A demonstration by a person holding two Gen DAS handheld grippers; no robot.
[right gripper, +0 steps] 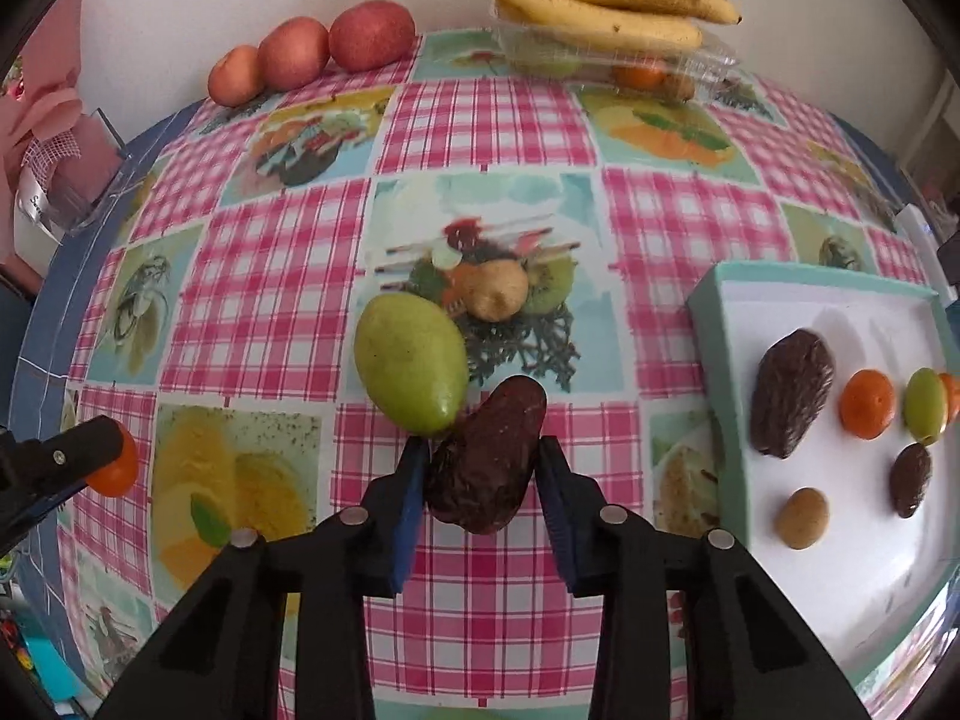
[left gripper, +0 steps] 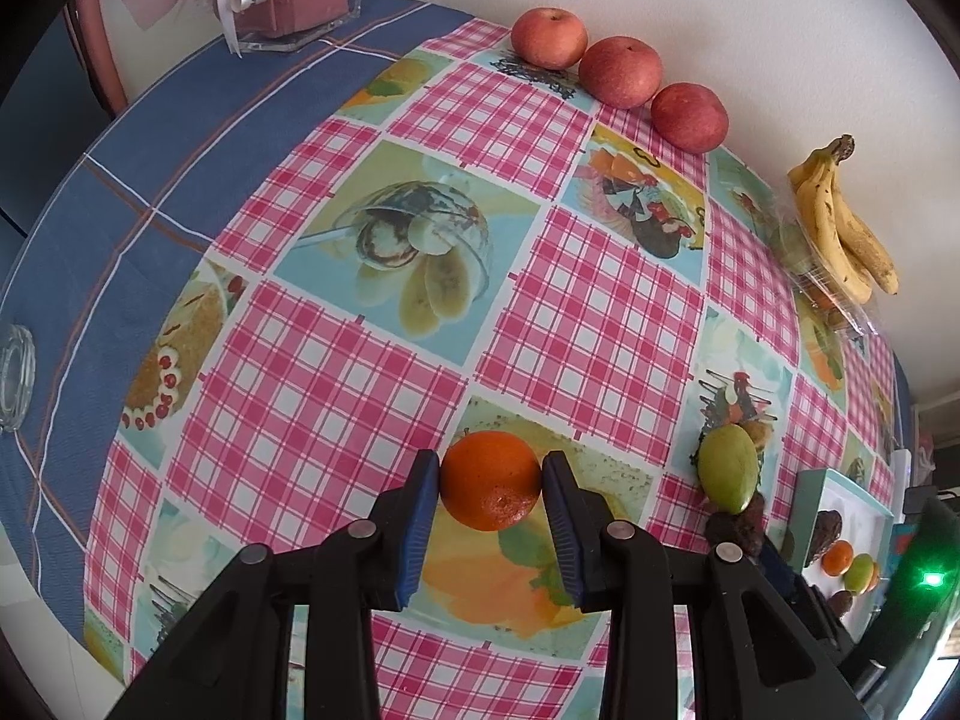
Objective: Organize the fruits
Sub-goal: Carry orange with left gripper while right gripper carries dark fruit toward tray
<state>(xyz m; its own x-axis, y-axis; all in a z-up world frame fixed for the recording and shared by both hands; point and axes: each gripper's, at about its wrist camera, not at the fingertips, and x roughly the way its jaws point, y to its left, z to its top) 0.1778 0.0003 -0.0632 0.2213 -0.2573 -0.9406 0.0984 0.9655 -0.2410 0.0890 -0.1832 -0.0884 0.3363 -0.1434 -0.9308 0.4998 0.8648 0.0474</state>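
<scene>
Orange [left gripper: 491, 480] clamped in left claw [left gripper: 491, 483]; avocado [right gripper: 487, 456] clamped in right claw [right gripper: 483, 468], mango [right gripper: 411, 360] touching ahead-left. Avocado is best lifted straight up before transfer rightward to tray [right gripper: 714, 324].

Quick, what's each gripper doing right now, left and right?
Left gripper: closed on the orange.
Right gripper: closed around the dark brown avocado, beside the green mango.
</scene>
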